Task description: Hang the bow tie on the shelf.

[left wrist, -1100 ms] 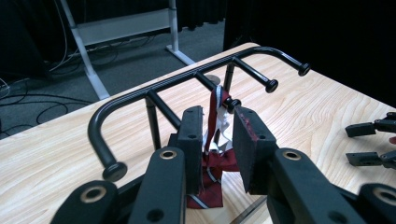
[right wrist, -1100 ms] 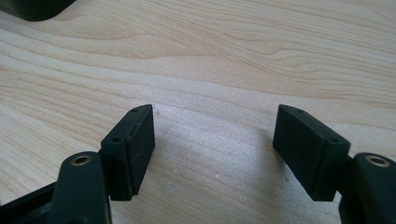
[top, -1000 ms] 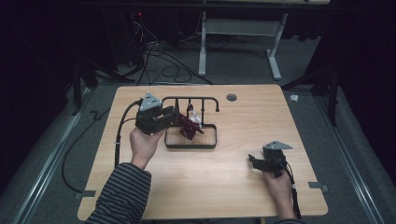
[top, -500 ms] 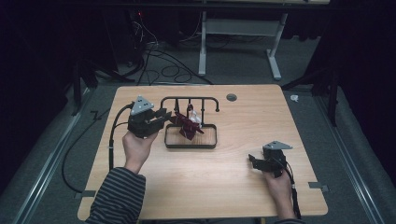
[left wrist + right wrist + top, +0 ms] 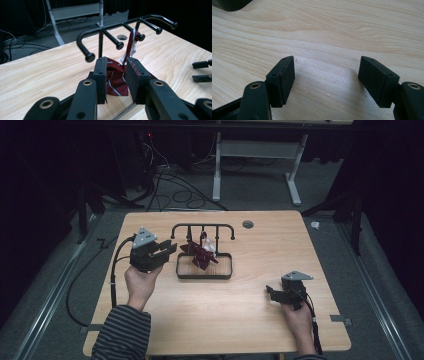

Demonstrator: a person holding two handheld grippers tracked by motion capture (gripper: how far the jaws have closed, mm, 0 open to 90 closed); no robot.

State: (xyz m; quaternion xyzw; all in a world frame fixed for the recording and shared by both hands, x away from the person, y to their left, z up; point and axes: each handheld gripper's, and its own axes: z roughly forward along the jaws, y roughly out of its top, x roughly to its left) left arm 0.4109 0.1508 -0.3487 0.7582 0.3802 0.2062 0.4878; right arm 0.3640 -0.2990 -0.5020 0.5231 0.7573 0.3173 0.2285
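From the high view, the left claw (image 5: pixel 167 251) sits just left of the black peg rack (image 5: pixel 202 227), pointed at the dark red striped tie (image 5: pixel 200 256) that's draped from a peg down into the rack's tray (image 5: pixel 204 275). The left gripper view gives what the overhead can't: the tie's white lining (image 5: pixel 133 47) is hooked over one peg, the striped end is bunched in the tray beyond the jaws, and the jaws are partly open, having just been opening, with nothing pinched between them. The right claw (image 5: pixel 273 293) rests low on the wooden surface (image 5: pixel 220 320), well apart from the rack; the right gripper view shows its jaws spread wide over bare wood grain.
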